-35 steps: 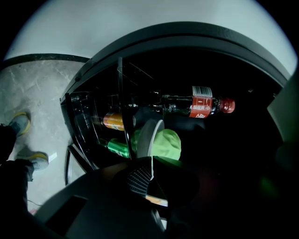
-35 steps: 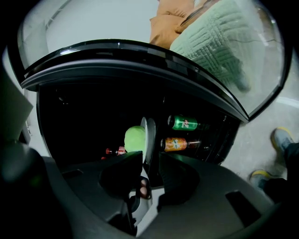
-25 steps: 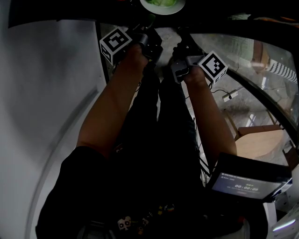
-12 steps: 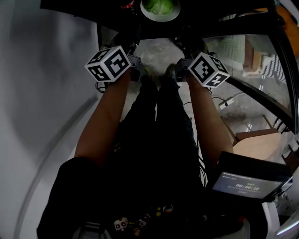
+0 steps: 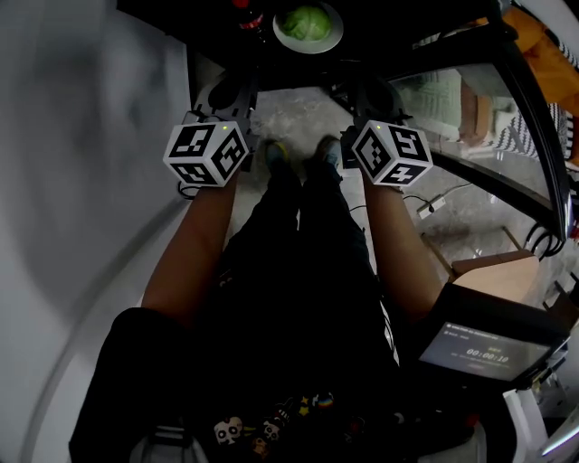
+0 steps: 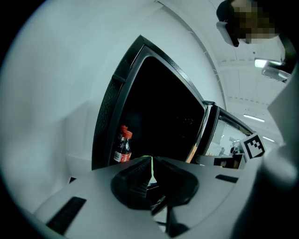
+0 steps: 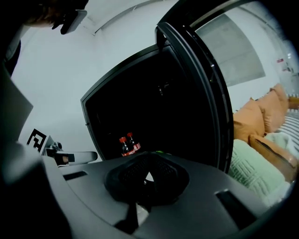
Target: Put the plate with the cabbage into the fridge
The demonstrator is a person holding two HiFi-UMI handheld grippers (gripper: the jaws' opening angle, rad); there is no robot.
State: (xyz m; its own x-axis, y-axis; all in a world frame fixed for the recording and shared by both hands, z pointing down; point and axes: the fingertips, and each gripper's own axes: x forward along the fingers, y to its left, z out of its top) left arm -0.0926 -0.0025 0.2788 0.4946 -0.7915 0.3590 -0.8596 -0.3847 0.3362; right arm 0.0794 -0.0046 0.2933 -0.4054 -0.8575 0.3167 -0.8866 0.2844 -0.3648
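The white plate with the green cabbage (image 5: 308, 25) rests inside the dark fridge (image 5: 380, 27), at the top of the head view. Both grippers hang in front of the fridge opening, apart from the plate. My left gripper (image 5: 232, 92) and my right gripper (image 5: 365, 94) sit side by side above the person's feet. In the left gripper view the left gripper (image 6: 150, 171) has its jaws together with nothing between them. In the right gripper view the right gripper (image 7: 147, 176) is likewise shut and empty. The jaws hide most of the plate there; only a green sliver shows.
Two red-capped bottles (image 6: 123, 144) (image 7: 128, 144) stand in the fridge to the left of the plate. The fridge door (image 7: 205, 84) (image 5: 493, 118) stands open on the right. A white wall (image 5: 81, 181) lies to the left. An orange cushion (image 7: 252, 121) and a timer screen (image 5: 488, 348) are on the right.
Both grippers have drawn back from the plate toward the person, and their marker cubes now face the camera. The plate stays in the fridge.
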